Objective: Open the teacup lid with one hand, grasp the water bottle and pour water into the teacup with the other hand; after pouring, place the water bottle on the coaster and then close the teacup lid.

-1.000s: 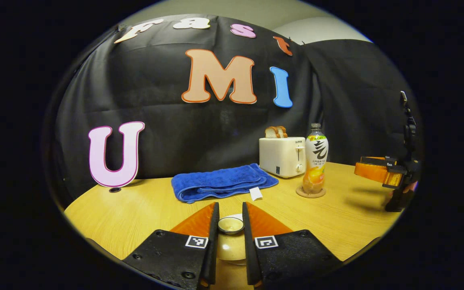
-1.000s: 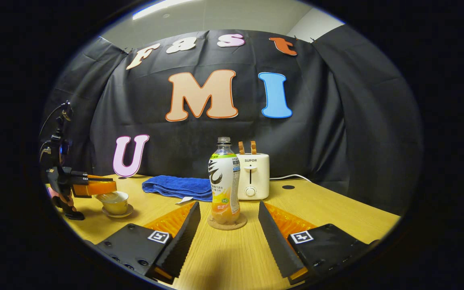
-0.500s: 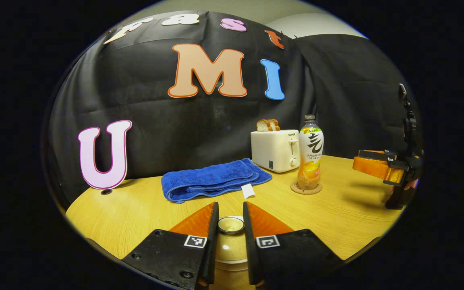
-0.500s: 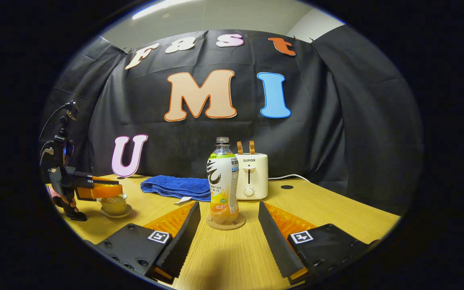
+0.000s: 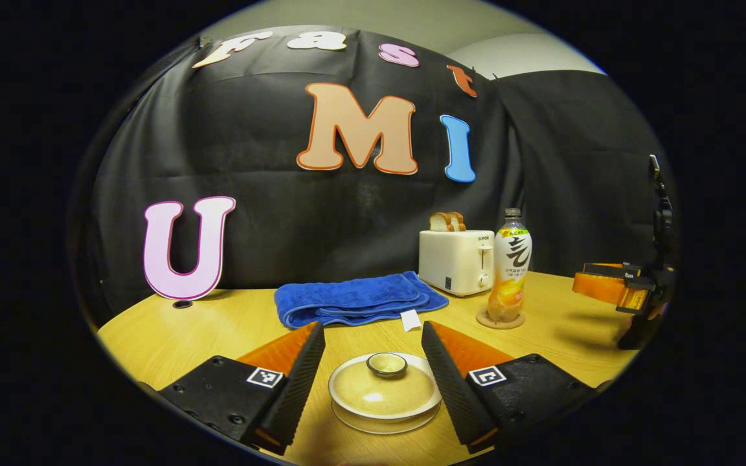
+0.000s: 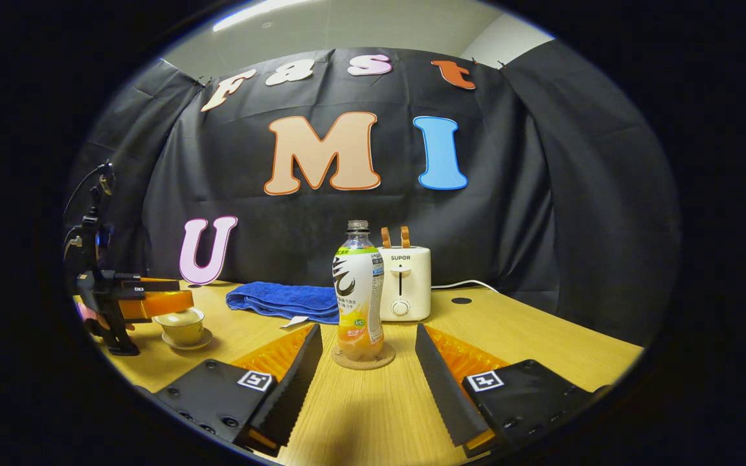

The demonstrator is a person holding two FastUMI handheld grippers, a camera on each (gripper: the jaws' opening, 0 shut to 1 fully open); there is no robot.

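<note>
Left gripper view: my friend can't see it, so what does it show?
The left tongs are open around a lidded teacup on its saucer, touching nothing. Behind on the wooden table lie a folded blue towel, a toaster holding bread, and a water bottle standing on a coaster.

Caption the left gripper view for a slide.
Open left gripper flanks the lidded teacup; water bottle stands on its coaster.

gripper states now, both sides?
Left gripper: open, jaws either side of the lid, holding nothing.
Right gripper: open, empty, short of the bottle.
</note>
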